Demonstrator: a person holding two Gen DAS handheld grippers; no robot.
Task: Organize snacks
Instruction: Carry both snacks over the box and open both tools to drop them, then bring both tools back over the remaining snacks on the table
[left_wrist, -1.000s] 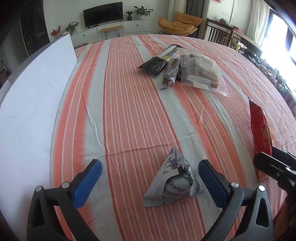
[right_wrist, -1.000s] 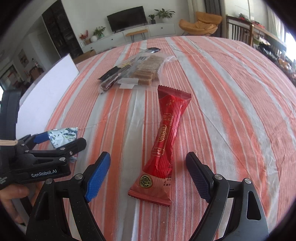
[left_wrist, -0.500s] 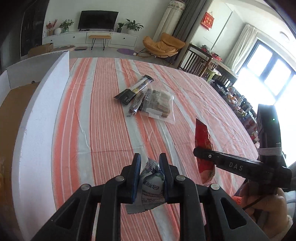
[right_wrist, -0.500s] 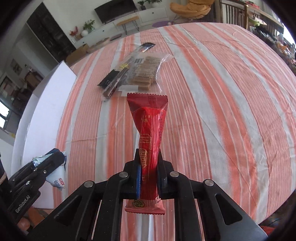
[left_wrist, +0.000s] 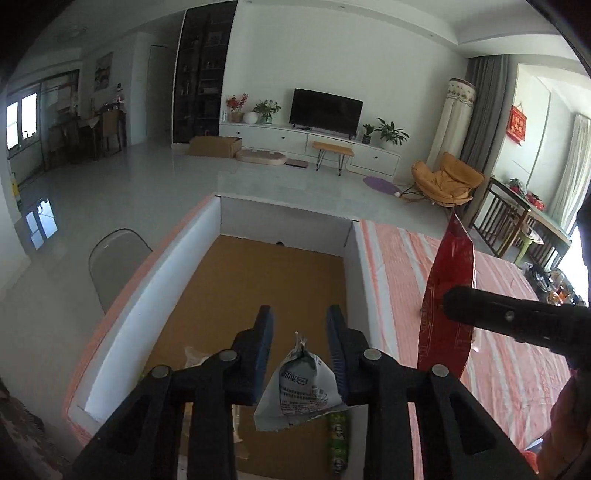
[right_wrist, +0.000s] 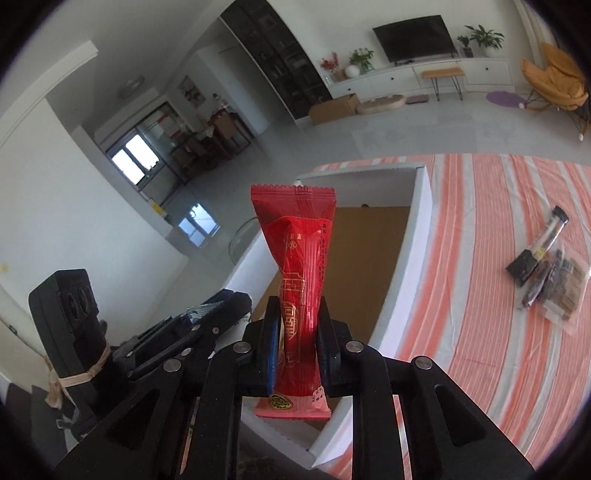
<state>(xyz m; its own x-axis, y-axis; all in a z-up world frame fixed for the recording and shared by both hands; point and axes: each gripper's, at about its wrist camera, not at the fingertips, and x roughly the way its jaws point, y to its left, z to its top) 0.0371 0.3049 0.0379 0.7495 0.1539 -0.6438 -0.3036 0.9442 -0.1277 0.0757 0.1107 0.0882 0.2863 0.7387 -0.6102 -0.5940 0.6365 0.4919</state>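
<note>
Left wrist view: left gripper (left_wrist: 301, 345) carried off the striped tabletop (left_wrist: 491, 332) since half a second ago, now over the open white-walled box (left_wrist: 147, 321) with the brown floor. Pads (left_wrist: 263, 343) parted to a narrow gap rather than clamped; white triangular packet (left_wrist: 299, 387) sitting between and just below them, point up, wide base down. Either dropping or barely caught against the right pad; cannot tell which. Judged as the release into the box, first snack nearly stowed. Green packet (left_wrist: 338, 439) already down on the box floor, near end. Right gripper visible at right, over the tabletop just beside the box's right wall.

Right wrist view: right gripper (right_wrist: 295, 332) clamped tight on the red bar packet (right_wrist: 297, 280), lifted and brought toward the box from its spot over the cloth. Long axis running away from the camera and upward, crimped far end highest, near end poking out below the pads, over the box's near right wall. Probably next in. Remaining snack pile (right_wrist: 550, 277) lying well apart, far right on the tabletop, still to be fetched.
</note>
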